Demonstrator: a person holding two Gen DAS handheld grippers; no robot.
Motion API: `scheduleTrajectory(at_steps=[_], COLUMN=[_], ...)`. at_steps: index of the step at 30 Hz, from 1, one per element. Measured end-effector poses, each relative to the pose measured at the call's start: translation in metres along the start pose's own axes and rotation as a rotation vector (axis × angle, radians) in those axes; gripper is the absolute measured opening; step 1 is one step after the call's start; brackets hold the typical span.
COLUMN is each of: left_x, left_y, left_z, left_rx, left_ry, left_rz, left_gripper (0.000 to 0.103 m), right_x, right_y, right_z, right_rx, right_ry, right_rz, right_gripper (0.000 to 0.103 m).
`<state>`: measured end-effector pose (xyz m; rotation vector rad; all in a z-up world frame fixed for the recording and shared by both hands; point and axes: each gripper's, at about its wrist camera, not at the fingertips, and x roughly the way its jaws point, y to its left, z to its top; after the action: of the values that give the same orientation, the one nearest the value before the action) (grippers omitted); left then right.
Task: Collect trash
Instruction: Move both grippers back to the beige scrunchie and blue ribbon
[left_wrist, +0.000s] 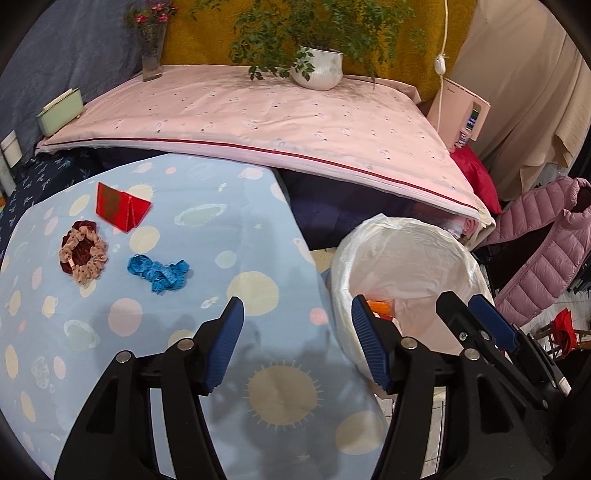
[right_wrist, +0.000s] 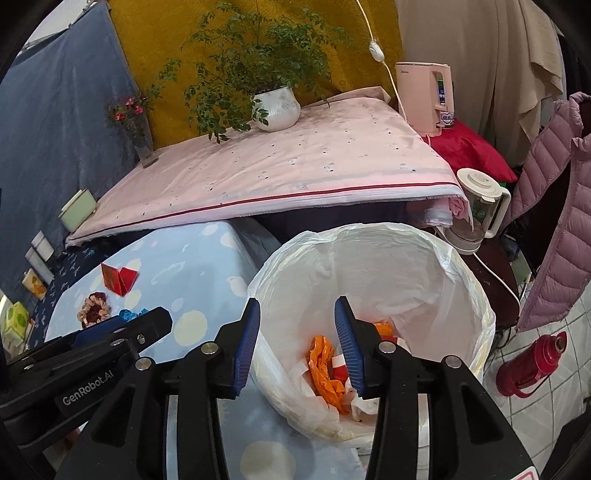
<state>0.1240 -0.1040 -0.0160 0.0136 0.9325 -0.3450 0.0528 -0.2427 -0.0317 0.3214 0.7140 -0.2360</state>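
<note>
A bin lined with a white bag (left_wrist: 402, 258) (right_wrist: 373, 266) stands right of the blue dotted table (left_wrist: 155, 295) (right_wrist: 192, 277). Orange and red-white scraps (right_wrist: 327, 365) lie inside it. On the table lie a red folded paper (left_wrist: 120, 208) (right_wrist: 118, 278), a blue crumpled strip (left_wrist: 159, 271) (right_wrist: 129, 314) and a maroon-beige scrunchie (left_wrist: 83, 254) (right_wrist: 94, 308). My left gripper (left_wrist: 297, 347) is open and empty over the table's right edge, and also shows in the right wrist view (right_wrist: 122, 332). My right gripper (right_wrist: 295, 345) is open and empty above the bin, and also shows in the left wrist view (left_wrist: 476, 321).
A pink-covered surface (left_wrist: 258, 118) behind holds a potted plant (left_wrist: 317, 66) and a flower vase (left_wrist: 151, 48). A pink jacket (right_wrist: 554, 206), a kettle (right_wrist: 476, 206), a pink appliance (right_wrist: 428, 96) and a red flask (right_wrist: 528, 365) on the tiled floor are at right.
</note>
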Motion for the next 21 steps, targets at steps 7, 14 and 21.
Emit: scheduleTrajectory(at_steps=[7, 14, 21], left_x=[-0.001, -0.002, -0.003], left_y=[0.029, 0.069, 0.115], left_z=[-0.002, -0.005, -0.011], left_rx=[-0.05, -0.121, -0.198], left_ry=[-0.002, 0.0, 0.004], left_rz=[0.029, 0.067, 0.109], left_gripper=[0.061, 0.063, 0.064], right_x=[0.005, 0.012, 0.019], right_y=[0.024, 0.052, 0.082], right_z=[-0.001, -0.005, -0.01], right_rx=[-0.042, -0.086, -0.134], right_ry=[0.014, 0.031, 0.05], right_rz=[0.016, 0.037, 0.063], right_gripper=[0.042, 0.042, 0.042])
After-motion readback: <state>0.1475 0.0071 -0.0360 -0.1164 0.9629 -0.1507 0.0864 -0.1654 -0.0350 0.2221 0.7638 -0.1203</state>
